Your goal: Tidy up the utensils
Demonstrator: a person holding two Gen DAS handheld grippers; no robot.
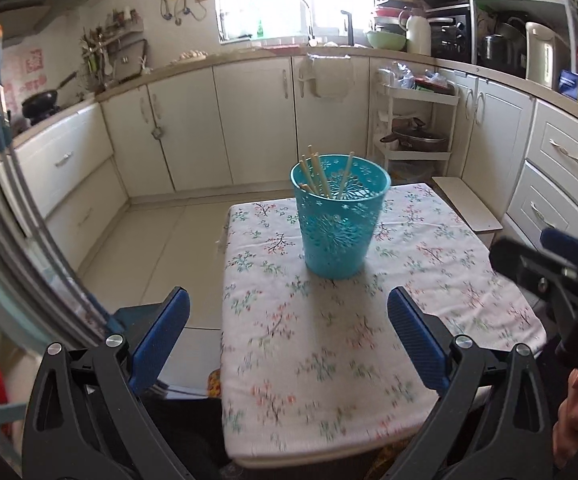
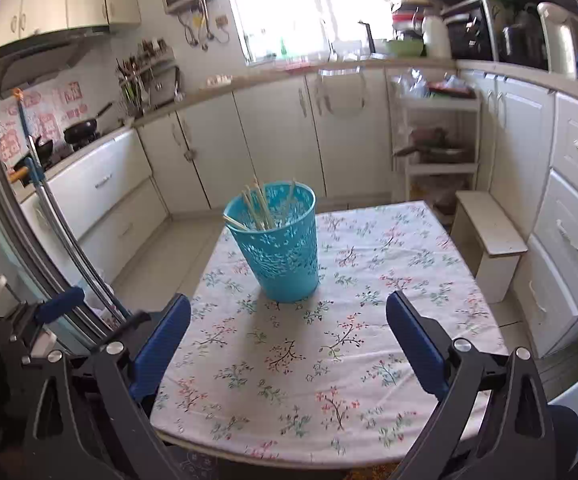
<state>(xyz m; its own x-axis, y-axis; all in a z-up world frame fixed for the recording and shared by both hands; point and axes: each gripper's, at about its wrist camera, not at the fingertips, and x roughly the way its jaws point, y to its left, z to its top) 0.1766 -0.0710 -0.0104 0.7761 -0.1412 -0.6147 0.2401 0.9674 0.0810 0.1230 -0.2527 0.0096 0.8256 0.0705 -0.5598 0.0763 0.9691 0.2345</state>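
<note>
With both grippers' fingers (image 1: 289, 332) (image 2: 289, 332) wide open and empty, risk: clipping the light bin (image 2: 275, 244) tips it, spilling chopsticks (image 2: 259, 208) off the counter (image 2: 369, 360).

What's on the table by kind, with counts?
Turquoise basket: 1
Chopsticks standing in the basket: 5 tips can be told apart; more may be hidden
Floral tablecloth: 1
Total: 7
</note>
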